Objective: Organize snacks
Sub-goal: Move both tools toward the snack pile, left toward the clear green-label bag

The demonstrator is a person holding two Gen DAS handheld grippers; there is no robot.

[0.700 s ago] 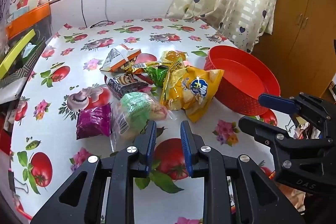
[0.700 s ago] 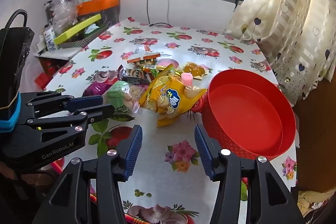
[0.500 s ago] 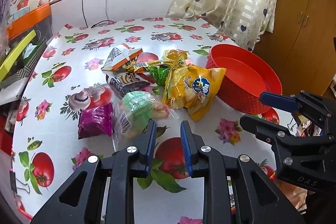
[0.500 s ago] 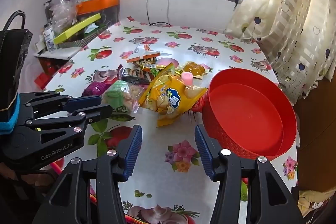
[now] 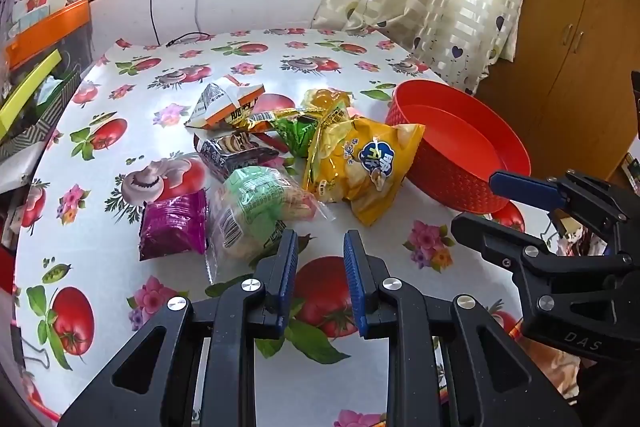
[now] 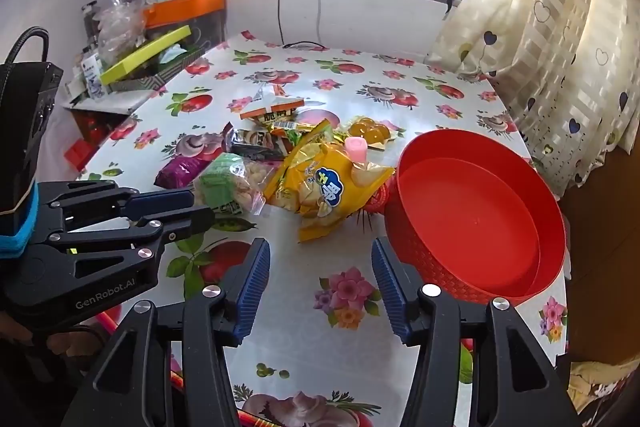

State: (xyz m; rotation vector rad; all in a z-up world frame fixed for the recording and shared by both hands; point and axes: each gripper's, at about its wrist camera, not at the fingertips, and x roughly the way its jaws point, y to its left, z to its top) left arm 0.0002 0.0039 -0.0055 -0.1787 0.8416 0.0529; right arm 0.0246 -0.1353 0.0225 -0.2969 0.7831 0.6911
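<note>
The left gripper hovers with its blue pads drawn narrow and nothing between them, just short of the green-printed clear bag of puffs. The right gripper hangs wider, also empty, beside the round red plastic basket, which holds nothing yet. About 8 crinkly packets overlap on the fruit-print tablecloth. Gripping the slick yellow chip bag could drag its neighbours along.

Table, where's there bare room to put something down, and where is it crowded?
Free: the near strip of table between the snack pile and the tongs, the far stretch toward the window, and the empty red basket. Crowded: the middle, packets overlapping, the yellow bag touching the basket.
</note>
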